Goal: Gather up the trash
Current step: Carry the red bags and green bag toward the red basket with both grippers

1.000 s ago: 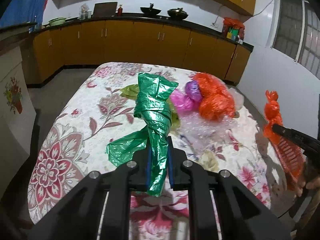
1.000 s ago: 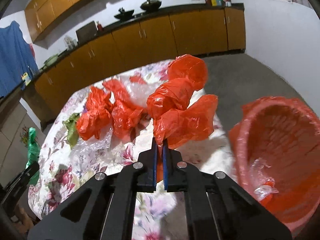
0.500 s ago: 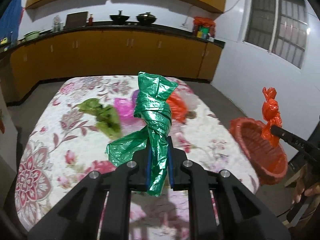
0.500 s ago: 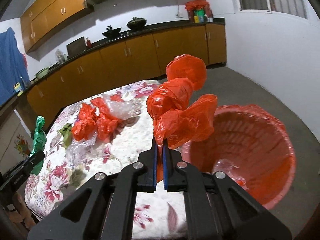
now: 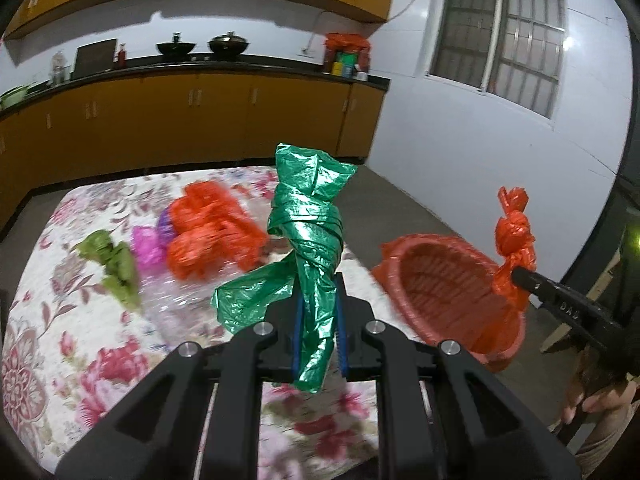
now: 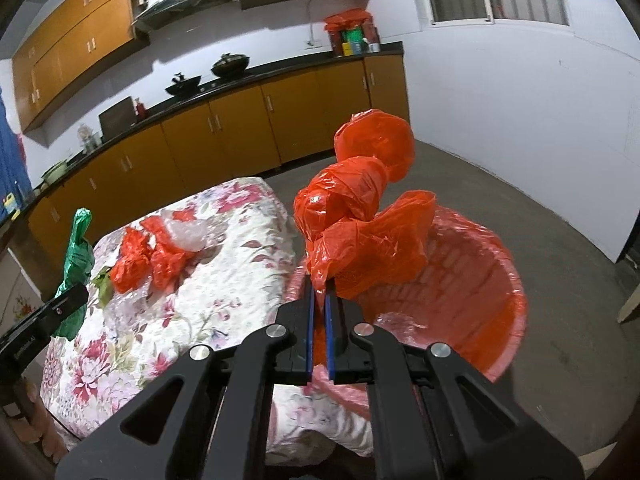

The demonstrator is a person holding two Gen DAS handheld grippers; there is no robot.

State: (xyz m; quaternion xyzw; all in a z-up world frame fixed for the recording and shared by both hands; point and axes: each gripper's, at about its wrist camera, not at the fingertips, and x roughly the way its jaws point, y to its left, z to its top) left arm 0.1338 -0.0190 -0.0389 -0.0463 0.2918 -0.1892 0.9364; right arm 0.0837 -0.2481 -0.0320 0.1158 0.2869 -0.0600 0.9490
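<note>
My left gripper [image 5: 318, 320] is shut on a knotted green plastic bag [image 5: 310, 236] and holds it above the floral table [image 5: 60, 344]. My right gripper [image 6: 319, 312] is shut on a knotted orange plastic bag [image 6: 360, 216] and holds it over the near rim of the red basket [image 6: 512, 280]. The basket [image 5: 440, 280] stands on the floor off the table's right end. In the left wrist view the right gripper with the orange bag [image 5: 514, 240] is at the basket's far right rim. A clear wrapper lies inside the basket [image 6: 396, 322].
On the table lie crumpled orange bags [image 5: 212, 232], a pink and purple bag [image 5: 150, 242], a light green bag [image 5: 116, 262] and clear plastic [image 6: 186, 234]. Brown cabinets [image 5: 200, 120] line the back wall. Grey floor [image 6: 540, 220] lies around the basket.
Both grippers have swung right, away from the table's middle and toward the basket. The orange bag is now over the basket's rim. Both grips are unchanged.
</note>
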